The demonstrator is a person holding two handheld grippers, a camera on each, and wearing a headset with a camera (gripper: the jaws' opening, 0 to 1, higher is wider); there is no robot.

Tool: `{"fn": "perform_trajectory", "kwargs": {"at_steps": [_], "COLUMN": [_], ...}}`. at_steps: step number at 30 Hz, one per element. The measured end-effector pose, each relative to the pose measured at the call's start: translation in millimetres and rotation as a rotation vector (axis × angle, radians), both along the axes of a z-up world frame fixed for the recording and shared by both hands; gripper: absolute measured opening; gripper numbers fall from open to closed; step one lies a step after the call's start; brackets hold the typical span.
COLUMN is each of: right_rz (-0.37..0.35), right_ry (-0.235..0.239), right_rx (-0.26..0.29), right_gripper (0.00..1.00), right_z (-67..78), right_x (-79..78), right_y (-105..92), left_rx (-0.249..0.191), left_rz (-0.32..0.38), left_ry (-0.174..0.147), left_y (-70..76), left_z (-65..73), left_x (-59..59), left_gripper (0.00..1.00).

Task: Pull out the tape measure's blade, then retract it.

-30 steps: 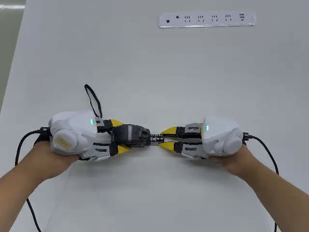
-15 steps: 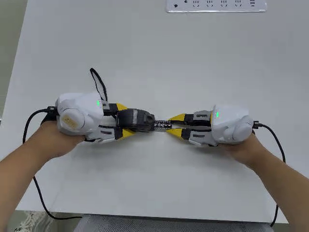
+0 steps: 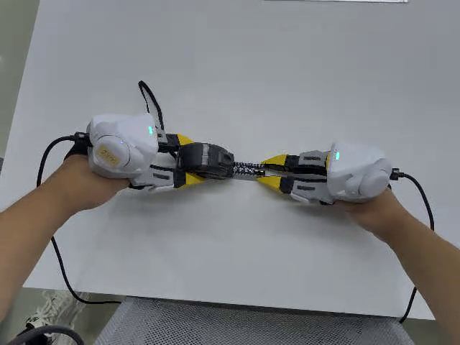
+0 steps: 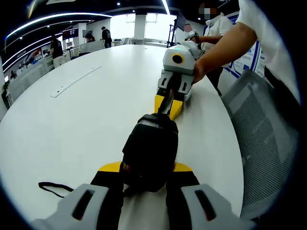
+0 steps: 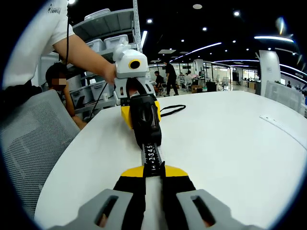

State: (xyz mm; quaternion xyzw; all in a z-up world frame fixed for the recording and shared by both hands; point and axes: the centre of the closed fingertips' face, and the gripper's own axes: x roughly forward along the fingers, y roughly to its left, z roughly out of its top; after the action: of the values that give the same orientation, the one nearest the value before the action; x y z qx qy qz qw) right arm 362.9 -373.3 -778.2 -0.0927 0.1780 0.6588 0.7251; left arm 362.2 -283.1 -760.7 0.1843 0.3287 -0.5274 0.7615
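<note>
- We have the tape measure (image 3: 207, 159) near the middle of the white table (image 3: 237, 65). The left gripper (image 3: 187, 161) comes in from nine o'clock, its jaws closed to the body's width and clamped on its sides.
- The right gripper (image 3: 272, 172), from three o'clock, has its jaws pinched nearly together on the end of the blade (image 3: 248, 169) — a short numbered stretch shows between the two grippers.
- We judge the main risk to be the thin blade slipping from that pinch and snapping back in if we pull off-line — or the tape measure twisting in the left jaws.
- The wrist strap (image 3: 149, 100) trails toward eleven o'clock, clear of the pull.
</note>
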Motion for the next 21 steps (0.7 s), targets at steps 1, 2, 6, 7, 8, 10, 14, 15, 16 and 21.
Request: {"fn": "perform_trajectory", "kwargs": {"at_steps": [1,2,6,7,8,10,14,15,16,21], "right_rz": [-0.001,-0.005,-0.008,-0.007,-0.007,-0.010,-0.019,-0.022,-0.024,-0.034], "right_ry": [-0.001,0.002,-0.002,-0.006,-0.006,-0.004,0.002,0.008,0.008,0.013], "right_rx": [0.000,0.001,0.000,-0.002,-0.003,-0.002,0.001,0.001,-0.001,-0.003], "right_gripper": [0.10,0.10,0.10,0.10,0.10,0.10,0.10,0.10,0.10,0.10], "right_z": [0.0,-0.2,0.2,0.1,0.0,0.1,1.0,1.1,1.3,0.3], "right_x": [-0.3,-0.1,0.0,0.0,-0.1,-0.2,-0.8,-1.3,-1.3,-1.0], "right_y": [-1.0,-2.3,-5.9,-6.7,-7.8,-9.9,-15.1,-16.5,-17.7,-25.0], "left_rx": [0.000,0.000,0.004,0.004,0.002,0.002,0.002,0.001,0.001,0.002], "left_rz": [-0.001,-0.001,-0.002,-0.003,-0.002,-0.003,-0.005,-0.004,-0.005,-0.006], "left_ry": [-0.001,-0.001,-0.002,-0.003,-0.003,-0.003,-0.003,-0.003,-0.004,-0.007], "left_y": [-0.1,-0.1,-0.4,-0.4,-0.4,-0.4,-0.4,-0.4,-0.5,-0.5], "left_z": [0.0,0.0,-0.1,-0.1,0.0,-0.1,-0.5,-0.6,-0.5,-0.7], "left_x": [0.0,0.0,0.2,0.1,0.1,0.2,0.2,0.2,0.1,-0.1], "left_gripper": [0.30,0.30,0.30,0.30,0.30,0.30,0.30,0.30,0.30,0.30]}}
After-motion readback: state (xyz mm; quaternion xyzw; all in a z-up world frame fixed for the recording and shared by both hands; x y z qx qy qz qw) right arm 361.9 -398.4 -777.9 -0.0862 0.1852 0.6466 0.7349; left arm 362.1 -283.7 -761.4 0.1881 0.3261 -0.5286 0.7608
